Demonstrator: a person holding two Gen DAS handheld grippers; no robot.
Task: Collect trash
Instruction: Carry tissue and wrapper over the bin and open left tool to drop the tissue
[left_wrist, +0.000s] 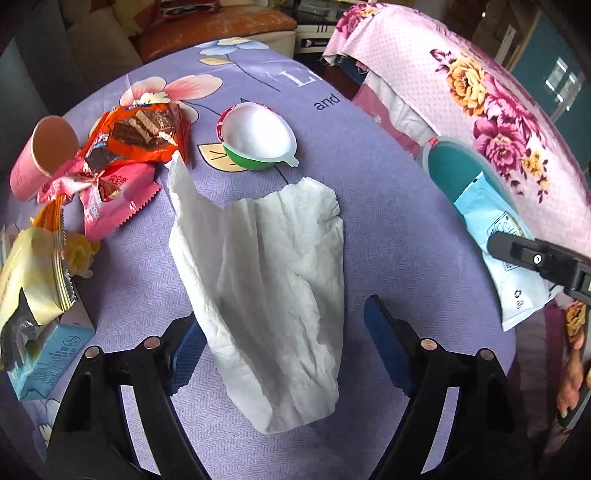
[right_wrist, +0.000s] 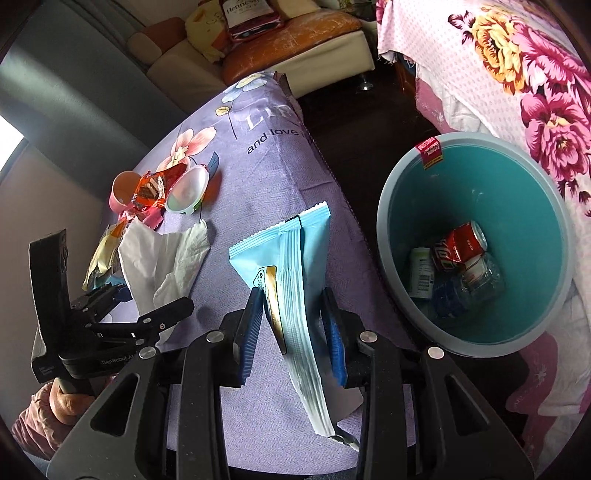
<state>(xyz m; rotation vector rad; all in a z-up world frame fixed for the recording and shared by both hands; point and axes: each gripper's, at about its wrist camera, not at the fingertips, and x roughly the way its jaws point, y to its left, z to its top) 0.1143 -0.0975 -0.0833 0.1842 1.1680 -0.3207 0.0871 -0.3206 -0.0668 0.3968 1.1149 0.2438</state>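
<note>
A crumpled white tissue (left_wrist: 273, 280) lies on the purple flowered tablecloth (left_wrist: 388, 221). My left gripper (left_wrist: 288, 347) is open above it, its blue pads on either side of the tissue's near end; the same gripper (right_wrist: 147, 299) appears in the right wrist view. My right gripper (right_wrist: 293, 332) is shut on a light blue snack bag (right_wrist: 295, 251), held upright near the table's right edge. The left wrist view has that bag (left_wrist: 491, 229) at the right edge too. A teal trash bin (right_wrist: 391, 206) stands on the floor beside the table, with a red can (right_wrist: 461, 245) and a clear bottle inside.
More trash sits at the far left of the table: a green and white plastic cup (left_wrist: 255, 140), an orange wafer wrapper (left_wrist: 144, 136), a pink wrapper (left_wrist: 110, 199), a pink paper cup (left_wrist: 40, 155), a yellow wrapper (left_wrist: 33, 277), a blue carton (left_wrist: 48, 358). A floral pink cloth (left_wrist: 480, 92) hangs behind the bin.
</note>
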